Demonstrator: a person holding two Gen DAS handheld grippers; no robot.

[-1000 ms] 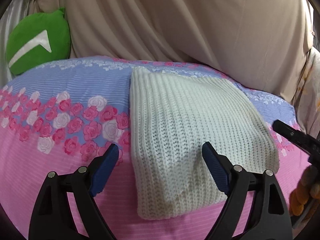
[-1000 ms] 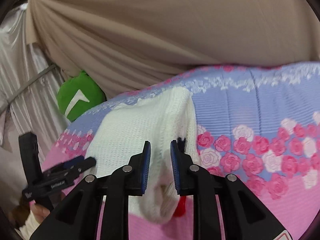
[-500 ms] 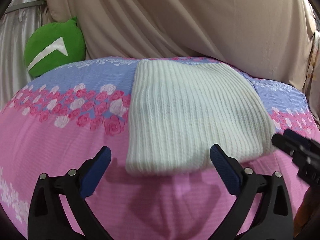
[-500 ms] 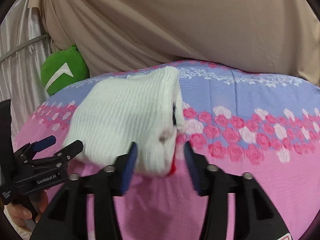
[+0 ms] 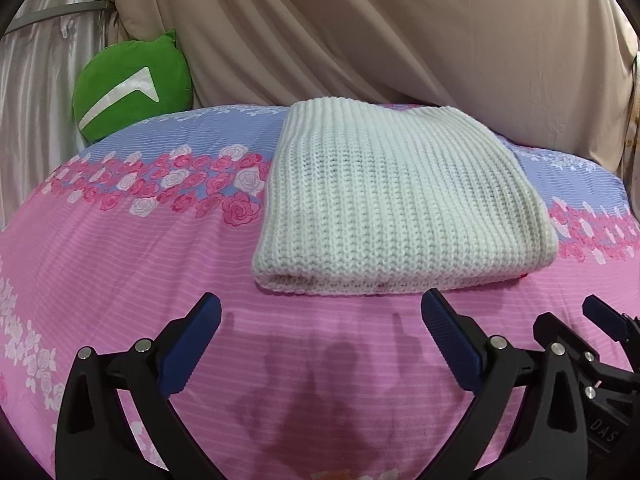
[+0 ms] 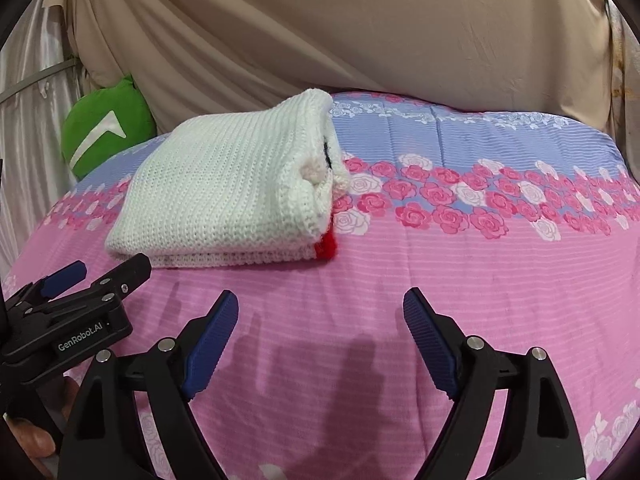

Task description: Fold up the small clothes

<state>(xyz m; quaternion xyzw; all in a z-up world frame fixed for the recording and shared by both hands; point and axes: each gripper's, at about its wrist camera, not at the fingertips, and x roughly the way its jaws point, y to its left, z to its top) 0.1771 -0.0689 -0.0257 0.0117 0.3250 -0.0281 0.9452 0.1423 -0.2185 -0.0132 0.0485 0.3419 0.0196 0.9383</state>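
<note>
A white knitted garment (image 5: 396, 204) lies folded into a thick rectangle on the pink floral bed cover (image 5: 120, 272). In the right wrist view the garment (image 6: 224, 196) shows stacked layers and a small red patch at its near right corner. My left gripper (image 5: 320, 316) is open and empty, just short of the garment's near edge. My right gripper (image 6: 320, 312) is open and empty, in front of the garment and to its right. The left gripper also shows in the right wrist view (image 6: 92, 276), near the garment's near left corner.
A green plush cushion (image 5: 132, 88) leans against the beige draped cloth (image 5: 360, 32) behind the bed. A silvery curtain (image 5: 36, 64) hangs at the left. The bed cover (image 6: 500, 248) stretches to the right of the garment.
My right gripper let go of the garment's edge and opened wide. Both grippers drew back toward me, and the garment now lies flat and folded.
</note>
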